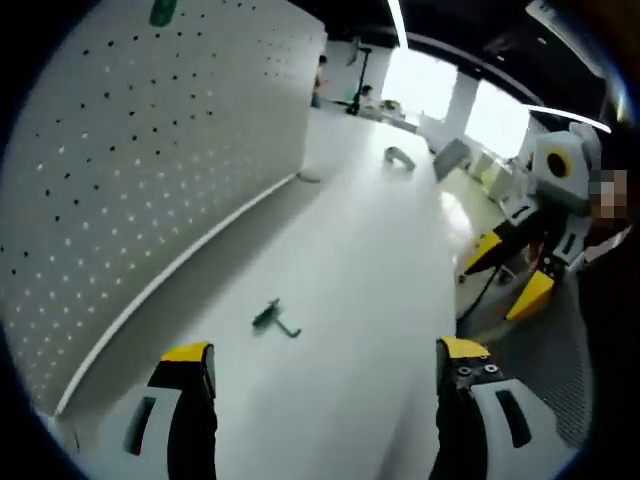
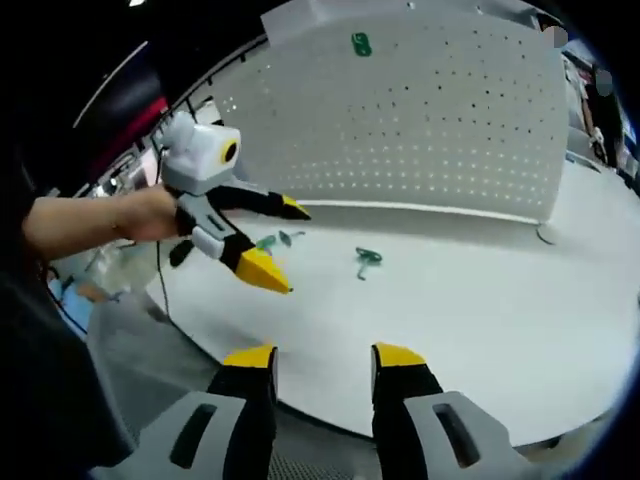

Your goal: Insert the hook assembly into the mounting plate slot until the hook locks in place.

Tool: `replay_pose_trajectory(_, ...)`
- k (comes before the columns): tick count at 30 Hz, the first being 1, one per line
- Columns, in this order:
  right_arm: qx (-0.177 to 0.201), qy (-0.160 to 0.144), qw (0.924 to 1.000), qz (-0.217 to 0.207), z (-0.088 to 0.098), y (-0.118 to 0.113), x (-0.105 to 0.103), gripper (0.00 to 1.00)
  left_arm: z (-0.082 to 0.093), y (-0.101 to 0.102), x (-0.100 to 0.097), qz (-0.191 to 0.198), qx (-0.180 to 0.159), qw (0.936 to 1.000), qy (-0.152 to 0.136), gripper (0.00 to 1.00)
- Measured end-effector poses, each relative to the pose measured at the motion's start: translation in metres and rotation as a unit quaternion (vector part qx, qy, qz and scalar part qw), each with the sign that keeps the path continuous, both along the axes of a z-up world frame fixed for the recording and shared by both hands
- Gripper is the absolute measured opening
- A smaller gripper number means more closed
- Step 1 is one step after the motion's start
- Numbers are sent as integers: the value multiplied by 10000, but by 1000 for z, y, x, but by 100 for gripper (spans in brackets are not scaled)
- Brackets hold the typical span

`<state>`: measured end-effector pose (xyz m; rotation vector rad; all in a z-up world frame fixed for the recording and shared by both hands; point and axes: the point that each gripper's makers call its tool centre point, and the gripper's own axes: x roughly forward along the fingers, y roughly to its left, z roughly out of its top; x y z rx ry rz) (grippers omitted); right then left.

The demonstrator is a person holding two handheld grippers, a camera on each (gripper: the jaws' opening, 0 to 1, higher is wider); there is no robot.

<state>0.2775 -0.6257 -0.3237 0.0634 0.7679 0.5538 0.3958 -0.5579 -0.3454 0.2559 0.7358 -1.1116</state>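
Note:
A small green hook assembly (image 1: 275,318) (image 2: 367,260) lies flat on the white table. Behind it stands a white perforated mounting board (image 1: 150,150) (image 2: 450,130), with a green piece (image 1: 162,12) (image 2: 361,44) hanging near its top. My left gripper (image 1: 326,352) (image 2: 282,242) is open and empty, a short way in front of the hook and held by a hand (image 2: 150,215). My right gripper (image 2: 324,356) (image 1: 508,272) is also open and empty, hovering at the table's near edge, apart from the hook.
Two more small green pieces (image 2: 268,241) (image 2: 290,237) lie on the table just behind the left gripper's tips. A grey curved part (image 1: 400,157) sits farther along the table. A cable end (image 1: 308,178) lies at the board's foot. The table edge (image 2: 300,405) runs below the right jaws.

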Motion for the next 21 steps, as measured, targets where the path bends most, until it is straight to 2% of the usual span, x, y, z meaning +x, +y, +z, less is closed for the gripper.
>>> replay_pose_trajectory(3, 23, 17, 10000, -52, 0, -2, 3, 34, -6, -7, 10, 25, -30, 10000, 70, 93)
replay_pose_trajectory(8, 137, 136, 9997, -169, -2, -5, 5, 34, -10, -17, 22, -71, -118, 9999, -53, 86)
replay_pose_trajectory(10, 269, 255, 9990, -257, -3, -6, 5, 34, -13, -21, 27, -25, -220, 9998, 12, 84)
replay_pose_trajectory(12, 283, 270, 9988, -289, -3, -8, 5, 33, -20, -22, 30, 4, -198, 9997, 123, 82)
replay_pose_trajectory(16, 360, 332, 9979, -420, -4, -12, 6, 33, -29, -27, 35, 1, -154, 9998, 125, 80)
replay_pose_trajectory(21, 381, 399, 9972, -497, -6, -14, 6, 33, -35, -33, 39, -131, -106, 9999, 37, 70)
